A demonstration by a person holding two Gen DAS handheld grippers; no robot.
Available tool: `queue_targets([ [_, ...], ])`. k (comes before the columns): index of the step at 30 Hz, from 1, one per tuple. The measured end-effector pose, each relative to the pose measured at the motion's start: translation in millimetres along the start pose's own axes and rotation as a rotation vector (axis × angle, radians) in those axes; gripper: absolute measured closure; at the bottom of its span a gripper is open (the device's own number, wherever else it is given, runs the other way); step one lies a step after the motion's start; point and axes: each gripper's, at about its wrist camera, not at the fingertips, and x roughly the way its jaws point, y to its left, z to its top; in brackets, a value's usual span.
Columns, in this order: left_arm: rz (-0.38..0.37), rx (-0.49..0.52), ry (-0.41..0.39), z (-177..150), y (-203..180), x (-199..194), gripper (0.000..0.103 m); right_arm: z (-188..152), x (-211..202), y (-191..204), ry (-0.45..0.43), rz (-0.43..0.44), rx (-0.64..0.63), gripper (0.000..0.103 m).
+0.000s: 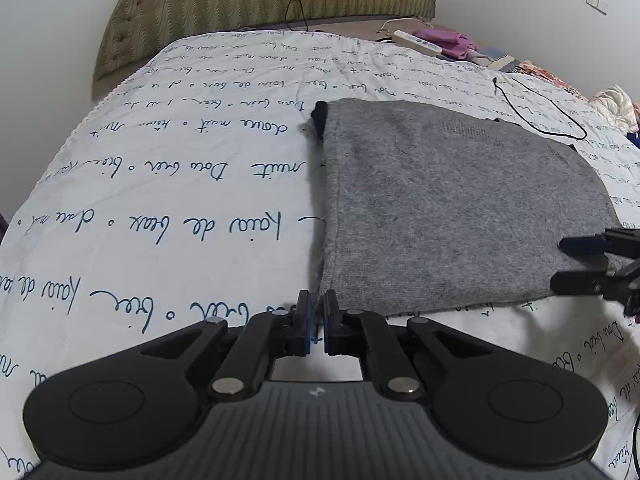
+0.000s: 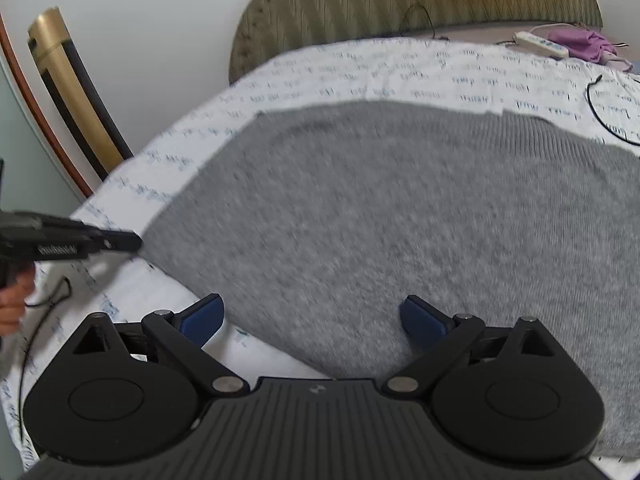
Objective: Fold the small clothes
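Observation:
A grey knit garment (image 1: 448,208) lies folded flat on the bed, with a dark piece (image 1: 320,114) poking out at its far left corner. My left gripper (image 1: 318,320) is shut on the garment's near left corner, a thin bit of fabric pinched between its blue pads. From the right wrist view that left gripper (image 2: 134,242) reaches in from the left, a hand behind it. My right gripper (image 2: 314,318) stands open just above the grey garment (image 2: 380,220) near its front edge, nothing between its fingers. The right gripper (image 1: 564,264) also shows at the garment's near right corner.
The bedsheet (image 1: 160,200) is white with blue handwriting print. A black cable (image 1: 556,118) loops beyond the garment at the right. A white power strip (image 1: 416,42) and purple cloth (image 1: 444,40) lie by the padded headboard (image 1: 260,0). The bed's left edge falls off.

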Motion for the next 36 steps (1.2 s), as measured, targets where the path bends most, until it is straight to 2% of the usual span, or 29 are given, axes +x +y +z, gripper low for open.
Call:
queue_targets([
  [4, 0.019, 0.000, -0.014, 8.4, 3.9, -1.9, 0.097, -1.4, -7.7, 2.1, -0.036, -0.006, 0.013, 0.006],
  [6, 0.007, -0.038, -0.026, 20.2, 10.1, -2.0, 0.096, 0.3, -11.5, 6.2, -0.060, -0.018, 0.010, 0.006],
  [9, -0.034, -0.131, -0.045, 41.5, 20.7, 3.7, 0.093, 1.8, -14.4, 22.5, -0.086, -0.068, -0.063, 0.006],
  [13, -0.007, -0.192, -0.047, 64.4, 24.1, 23.1, 0.091, -2.9, -12.3, 48.1, -0.090, -0.122, -0.189, 0.006],
  [17, -0.044, -0.284, -0.052, 74.4, 23.3, 43.1, 0.091, -8.8, -8.3, 61.5, -0.088, -0.151, -0.251, 0.006],
  [18, -0.057, -0.291, -0.045, 76.1, 22.3, 47.3, 0.091, -9.6, -7.5, 62.6, -0.089, -0.153, -0.252, 0.006],
  [20, -0.064, -0.241, -0.009, 83.0, 13.9, 57.0, 0.091, -11.5, -6.6, 64.6, -0.092, -0.162, -0.254, 0.006],
  [23, -0.054, -0.184, -0.001, 89.8, 4.7, 66.8, 0.090, -15.5, -6.3, 67.8, -0.098, -0.188, -0.270, 0.005],
  [28, -0.141, -0.277, -0.016, 99.0, 17.5, 80.2, 0.089, -25.2, -1.6, 76.3, -0.104, -0.258, -0.321, 0.005],
  [29, -0.159, -0.294, -0.016, 101.2, 20.5, 83.3, 0.080, -27.9, 0.7, 79.0, -0.102, -0.274, -0.340, 0.005],
  [30, -0.180, -0.311, -0.021, 103.6, 23.7, 86.8, 0.066, -30.9, 3.9, 82.7, -0.097, -0.294, -0.365, 0.005],
  [31, -0.198, -0.328, -0.028, 105.9, 27.4, 90.1, 0.056, -34.5, 8.0, 87.1, -0.092, -0.318, -0.397, 0.004],
  [32, -0.204, -0.351, -0.042, 107.9, 31.8, 93.0, 0.039, -38.0, 12.4, 92.0, -0.090, -0.344, -0.432, 0.004],
  [33, -0.205, -0.375, -0.065, 109.6, 36.0, 94.2, 0.032, -42.4, 16.2, 97.8, -0.095, -0.378, -0.474, 0.003],
  [36, -0.256, -0.431, -0.093, 115.1, 47.8, 102.6, 0.026, -52.7, 26.6, 116.4, -0.142, -0.484, -0.605, 0.000],
])
